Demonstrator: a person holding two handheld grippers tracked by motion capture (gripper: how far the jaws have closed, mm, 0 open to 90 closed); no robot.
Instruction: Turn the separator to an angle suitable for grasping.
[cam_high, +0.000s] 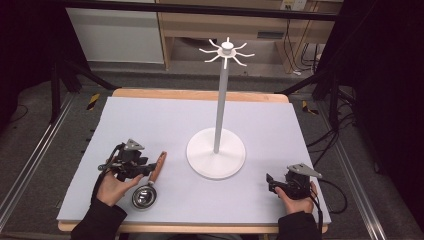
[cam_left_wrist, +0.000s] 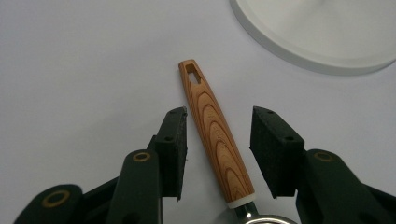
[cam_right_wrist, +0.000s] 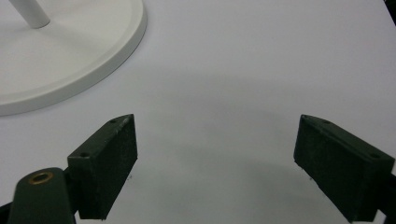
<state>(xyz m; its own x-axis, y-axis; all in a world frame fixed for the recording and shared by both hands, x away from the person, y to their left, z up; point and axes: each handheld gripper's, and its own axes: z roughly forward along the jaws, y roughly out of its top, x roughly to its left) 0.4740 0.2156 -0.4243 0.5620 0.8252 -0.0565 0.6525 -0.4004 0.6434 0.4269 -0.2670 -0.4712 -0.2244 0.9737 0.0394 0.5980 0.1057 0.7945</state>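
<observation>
Left gripper (cam_left_wrist: 218, 154) fingers half-open, straddling the scoop's wooden handle (cam_left_wrist: 215, 135), w/ no contact yet, lined up to grab. Right gripper (cam_right_wrist: 215, 165) open wide, empty, parked near the stand base (cam_right_wrist: 70, 56).

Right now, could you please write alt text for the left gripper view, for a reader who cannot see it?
A wooden ladle handle lies between the two open black jaws of the left gripper, with gaps on both sides. The handle has a hanging slot at its far end, and the steel bowl's rim shows at the bottom edge. The white stand base sits on the pale table at upper right.
</observation>
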